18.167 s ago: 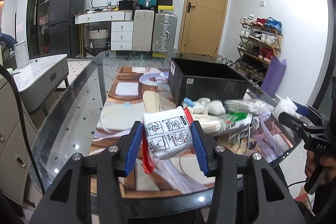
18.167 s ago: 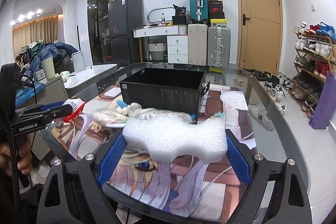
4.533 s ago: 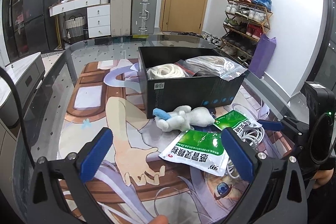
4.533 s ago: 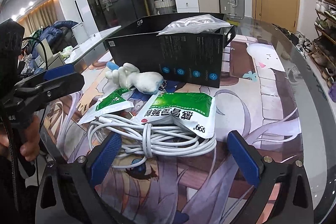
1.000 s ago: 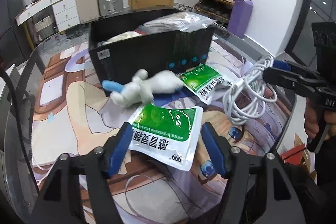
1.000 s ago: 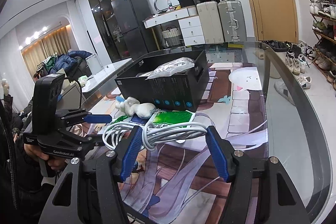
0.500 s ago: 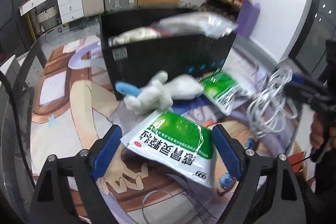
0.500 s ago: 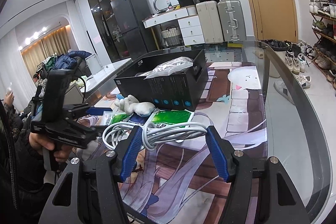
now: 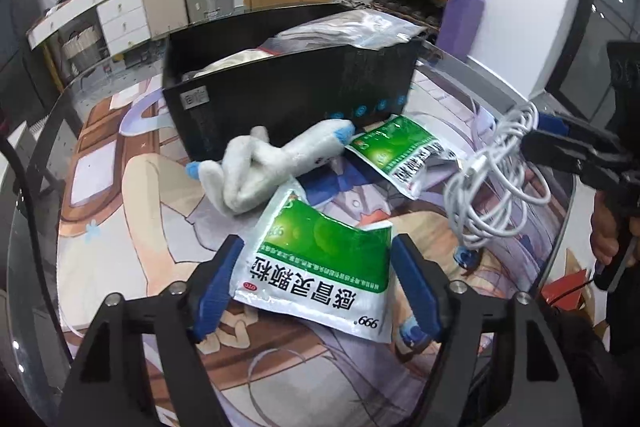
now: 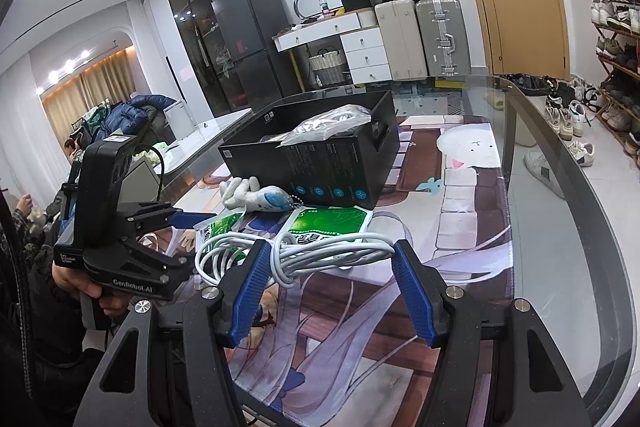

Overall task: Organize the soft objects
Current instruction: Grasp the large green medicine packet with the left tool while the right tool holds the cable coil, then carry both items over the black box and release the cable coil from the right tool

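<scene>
Two grippers were both loaded: the left gripper (image 9: 316, 285) had its blue fingers (image 9: 216, 285) pinching a green-and-white sachet (image 9: 320, 267) at its side edges, one end lifted off the tabletop (image 9: 132, 211), while the right gripper (image 10: 332, 281) had its fingers (image 10: 412, 293) closed on a coiled white cable (image 10: 320, 253) held above the mat. Beside the held sachet lay a plush toy (image 9: 272, 163) touching the front wall of a black box (image 9: 296, 95) that already held bagged items, with a second sachet (image 9: 404, 149) just beside the toy's head.
</scene>
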{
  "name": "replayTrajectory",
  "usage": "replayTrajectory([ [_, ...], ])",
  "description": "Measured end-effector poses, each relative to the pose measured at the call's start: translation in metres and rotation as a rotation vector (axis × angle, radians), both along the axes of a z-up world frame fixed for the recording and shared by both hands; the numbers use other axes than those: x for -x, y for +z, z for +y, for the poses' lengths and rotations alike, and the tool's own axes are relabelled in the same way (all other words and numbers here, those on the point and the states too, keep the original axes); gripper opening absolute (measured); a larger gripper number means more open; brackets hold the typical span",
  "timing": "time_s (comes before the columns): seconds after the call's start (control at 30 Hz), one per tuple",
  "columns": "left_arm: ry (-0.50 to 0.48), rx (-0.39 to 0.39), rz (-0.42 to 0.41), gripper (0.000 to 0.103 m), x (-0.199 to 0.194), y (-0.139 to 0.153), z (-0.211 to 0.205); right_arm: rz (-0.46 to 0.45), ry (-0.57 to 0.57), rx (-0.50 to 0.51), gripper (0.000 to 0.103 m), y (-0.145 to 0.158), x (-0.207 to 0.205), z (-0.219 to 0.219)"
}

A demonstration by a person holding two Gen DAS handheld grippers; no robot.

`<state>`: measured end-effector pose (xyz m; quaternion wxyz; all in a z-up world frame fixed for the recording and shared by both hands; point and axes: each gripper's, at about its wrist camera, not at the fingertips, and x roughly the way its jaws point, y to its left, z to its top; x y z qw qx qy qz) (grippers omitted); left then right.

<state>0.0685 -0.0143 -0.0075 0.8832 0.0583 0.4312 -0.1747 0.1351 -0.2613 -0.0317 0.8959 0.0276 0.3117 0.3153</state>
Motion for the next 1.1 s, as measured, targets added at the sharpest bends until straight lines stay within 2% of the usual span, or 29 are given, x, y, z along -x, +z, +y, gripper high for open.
replayTrajectory([
  [0.03, -0.008, -0.001, 0.0, 0.081, 0.001, 0.0, -0.001, 0.0, 0.0, -0.001, 0.063, 0.0, 0.0, 0.0],
  [0.23, -0.019, -0.035, -0.009, 0.081, 0.001, -0.003, -0.008, 0.001, -0.001, 0.0, 0.063, 0.001, -0.001, 0.001],
  [0.4, -0.02, -0.027, -0.013, 0.062, 0.002, 0.001, -0.007, 0.003, 0.002, -0.001, 0.063, 0.001, -0.001, 0.001],
  [0.43, -0.026, -0.023, -0.018, 0.054, 0.004, 0.002, -0.007, 0.002, 0.002, -0.001, 0.063, 0.001, -0.001, 0.001],
  [0.47, -0.029, -0.016, -0.016, 0.053, 0.005, 0.002, -0.007, 0.003, 0.003, -0.003, 0.063, 0.001, -0.001, 0.001],
  [0.8, -0.023, 0.053, -0.029, 0.052, 0.023, 0.009, 0.002, -0.016, 0.009, -0.014, 0.063, 0.004, 0.001, 0.004],
  [1.1, 0.042, 0.154, -0.108, 0.052, 0.026, 0.038, 0.022, -0.107, -0.02, -0.011, 0.063, 0.025, 0.008, 0.011],
])
